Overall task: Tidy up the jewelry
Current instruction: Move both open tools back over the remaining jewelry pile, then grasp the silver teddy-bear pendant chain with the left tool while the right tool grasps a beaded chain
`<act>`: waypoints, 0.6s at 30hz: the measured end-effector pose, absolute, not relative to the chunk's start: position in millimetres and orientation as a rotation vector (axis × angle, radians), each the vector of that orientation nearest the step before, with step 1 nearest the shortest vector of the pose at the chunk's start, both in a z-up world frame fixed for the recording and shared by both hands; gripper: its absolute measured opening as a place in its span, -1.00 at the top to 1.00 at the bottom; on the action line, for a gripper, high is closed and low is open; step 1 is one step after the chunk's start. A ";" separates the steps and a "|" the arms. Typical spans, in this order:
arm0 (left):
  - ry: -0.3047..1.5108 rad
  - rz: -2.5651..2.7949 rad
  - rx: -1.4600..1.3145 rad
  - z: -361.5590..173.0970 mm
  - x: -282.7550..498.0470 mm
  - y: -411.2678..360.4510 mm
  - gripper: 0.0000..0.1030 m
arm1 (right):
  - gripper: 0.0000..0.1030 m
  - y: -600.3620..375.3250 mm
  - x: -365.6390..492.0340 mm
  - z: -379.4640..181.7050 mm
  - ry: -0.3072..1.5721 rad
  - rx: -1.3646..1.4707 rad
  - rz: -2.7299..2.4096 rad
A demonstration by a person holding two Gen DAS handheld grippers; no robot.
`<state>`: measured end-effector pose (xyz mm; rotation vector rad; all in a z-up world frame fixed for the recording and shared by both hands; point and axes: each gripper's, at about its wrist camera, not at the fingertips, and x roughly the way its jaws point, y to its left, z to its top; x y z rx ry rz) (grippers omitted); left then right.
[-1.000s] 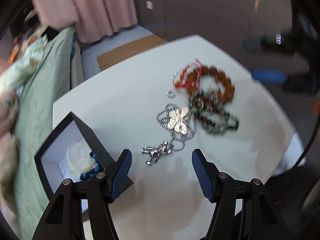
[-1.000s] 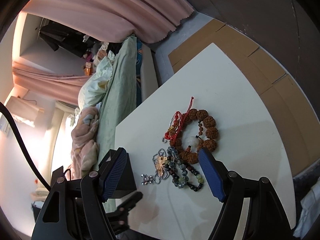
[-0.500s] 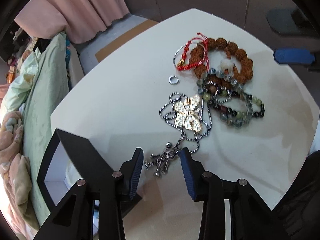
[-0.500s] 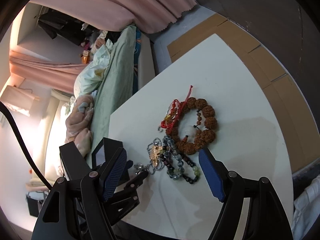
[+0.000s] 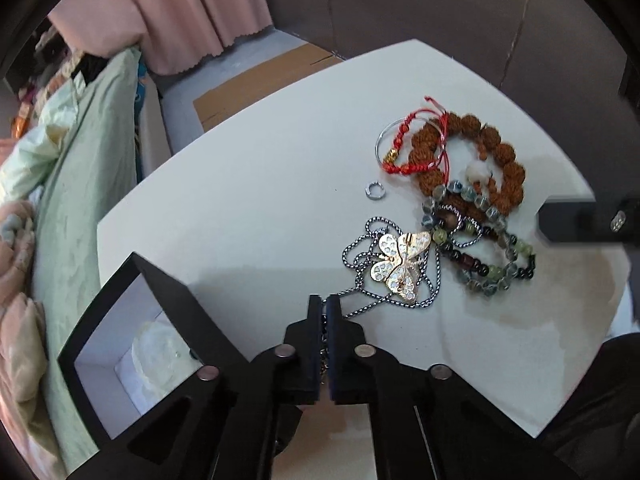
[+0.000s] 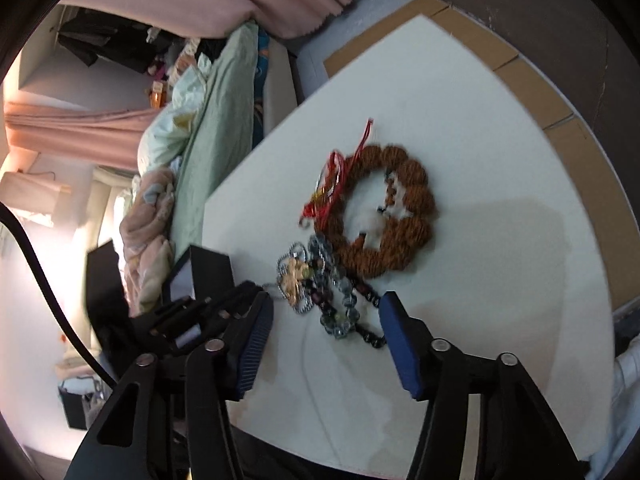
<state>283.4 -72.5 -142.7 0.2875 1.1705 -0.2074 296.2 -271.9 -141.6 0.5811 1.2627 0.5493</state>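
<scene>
My left gripper (image 5: 324,304) is shut on the end of a silver chain necklace (image 5: 362,258) that lies on the white table (image 5: 260,200). A gold butterfly brooch (image 5: 398,266) rests on the chain. To its right lie a mixed bead bracelet (image 5: 480,252), a brown seed-bead bracelet (image 5: 496,160), a red cord bracelet (image 5: 412,152) and a small silver ring (image 5: 375,191). A black open box (image 5: 132,344) with white lining stands to the left. My right gripper (image 6: 326,320) is open above the bead bracelet (image 6: 340,312), the brown bracelet (image 6: 400,208) farther off.
A bed with green bedding (image 5: 72,160) runs along the table's left side. Cardboard (image 5: 260,80) lies on the floor behind the table. The left gripper's body (image 6: 200,308) shows in the right wrist view beside the box (image 6: 208,272).
My left gripper has closed from wide open onto the silver chain's end. My right gripper has come closer to the jewelry pile and stayed open.
</scene>
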 end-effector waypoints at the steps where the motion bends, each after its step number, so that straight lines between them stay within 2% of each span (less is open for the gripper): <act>1: 1.162 -0.209 0.282 -139.4 283.0 -71.2 1.00 | -0.05 -270.4 295.8 -142.2 1.268 0.574 0.548; 9: 1.126 -0.235 0.259 -118.9 277.2 -75.9 1.00 | 0.01 -264.9 296.6 -151.9 1.294 0.533 0.503; 14: 1.231 -0.248 0.246 -129.0 281.6 -80.1 1.00 | 0.01 -261.8 298.8 -155.9 1.309 0.502 0.477; 17: 1.263 -0.223 0.222 -132.6 285.7 -79.6 0.99 | 0.11 -255.4 299.8 -153.2 1.294 0.451 0.469; 18: 1.267 -0.214 0.217 -132.8 286.9 -79.9 0.97 | 0.22 -254.0 299.7 -152.8 1.290 0.433 0.460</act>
